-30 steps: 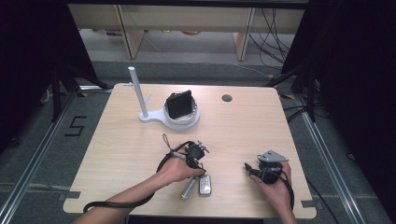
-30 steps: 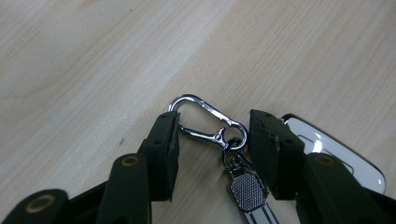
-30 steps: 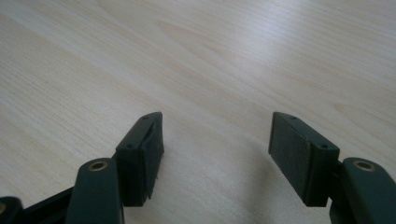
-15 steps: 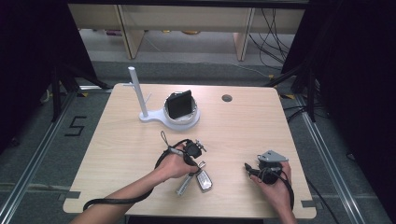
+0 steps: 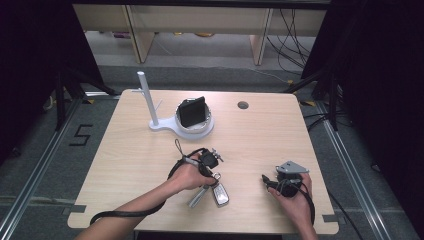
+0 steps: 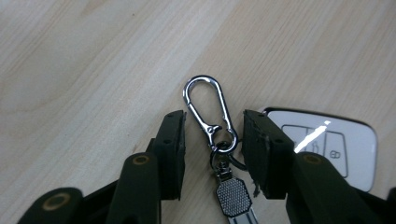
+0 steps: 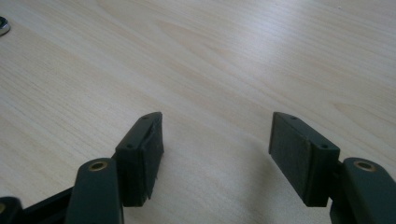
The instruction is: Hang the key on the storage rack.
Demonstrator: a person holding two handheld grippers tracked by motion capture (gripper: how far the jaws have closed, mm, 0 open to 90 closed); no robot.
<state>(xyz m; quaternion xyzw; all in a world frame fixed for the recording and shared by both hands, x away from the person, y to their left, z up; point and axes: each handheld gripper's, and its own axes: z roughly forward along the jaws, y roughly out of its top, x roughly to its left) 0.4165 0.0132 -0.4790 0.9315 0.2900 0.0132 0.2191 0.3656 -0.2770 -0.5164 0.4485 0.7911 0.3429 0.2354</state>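
Key fob (image 6: 327, 147) w/ carabiner clip (image 6: 208, 109) lies flat on the table (image 5: 125, 165), near the front edge, just under the left gripper (image 5: 210, 161). In the left gripper view the silver clip sits between the two black jaws, ring end down, a small textured link (image 6: 232, 196) below it; white fob partly behind one jaw. Jaws have just been opening again after a squeeze: there's a gap both sides of the clip, pads don't press it, so nothing is gripped atm.

Right gripper (image 5: 272, 182) rests on the table well apart to the right, jaws wide, bare wood between them.

Further back: white stand w/ upright post (image 5: 145, 97) and a round base holding a dark box-like thing (image 5: 192, 111), near the table's far middle.

Progress, my guess: early. Keys not yet lifted and far from the stand. Left to do: get a firm hold on the clip, lift, carry to wherever it goes, maybe the post, but can't tell for sure.
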